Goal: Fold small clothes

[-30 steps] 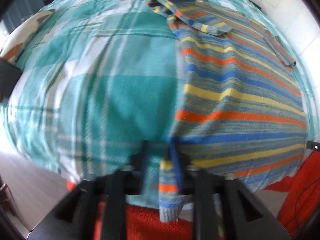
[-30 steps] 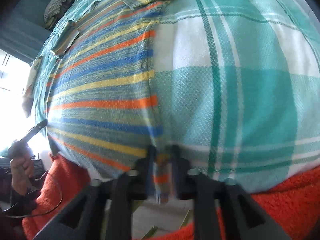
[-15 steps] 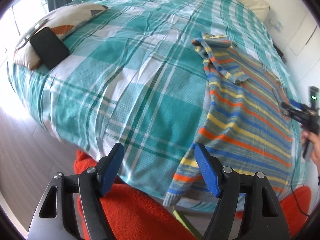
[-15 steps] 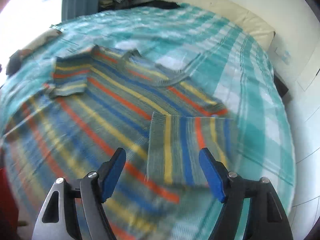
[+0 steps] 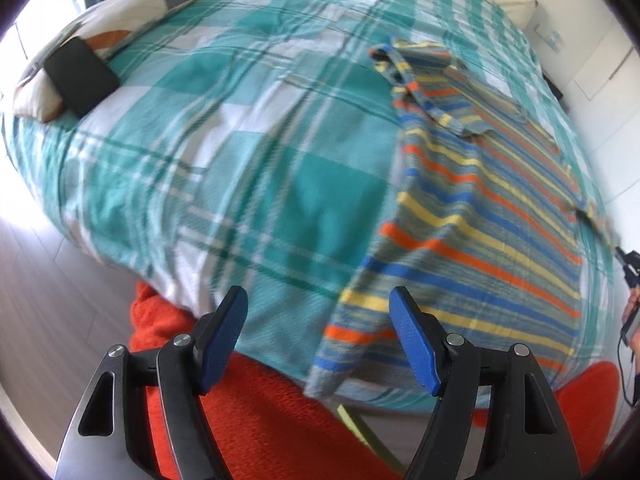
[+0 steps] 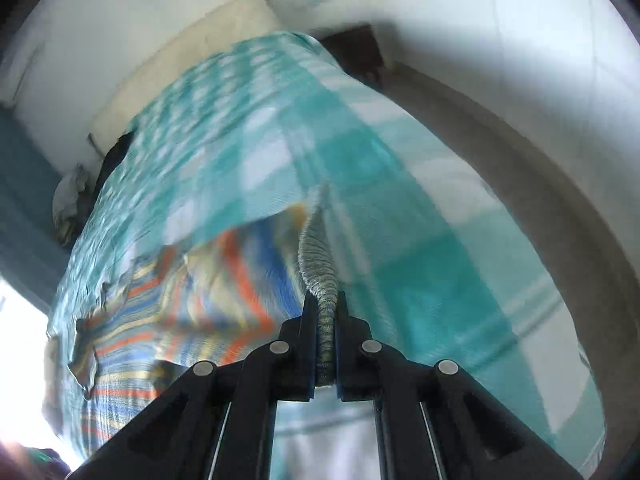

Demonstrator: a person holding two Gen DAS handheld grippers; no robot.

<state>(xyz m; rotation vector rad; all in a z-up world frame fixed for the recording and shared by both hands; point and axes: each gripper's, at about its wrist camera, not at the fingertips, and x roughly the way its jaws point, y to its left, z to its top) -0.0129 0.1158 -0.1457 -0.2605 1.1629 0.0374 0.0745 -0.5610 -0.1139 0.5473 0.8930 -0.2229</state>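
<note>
Right hand-held gripper (image 6: 325,320) has newly clamped the striped shirt's (image 5: 480,216) ribbed edge.

The left tool (image 5: 318,316) has its blue-padded fingers (image 5: 412,340) spread wide with nothing between them, held level and pointing forward. The right tool (image 6: 325,312) has its fingers pressed close together, pinching a ribbed edge of the sweater (image 6: 320,264) that runs straight up from the grip. A hand (image 5: 632,320) shows at the far right edge of the left wrist view
</note>
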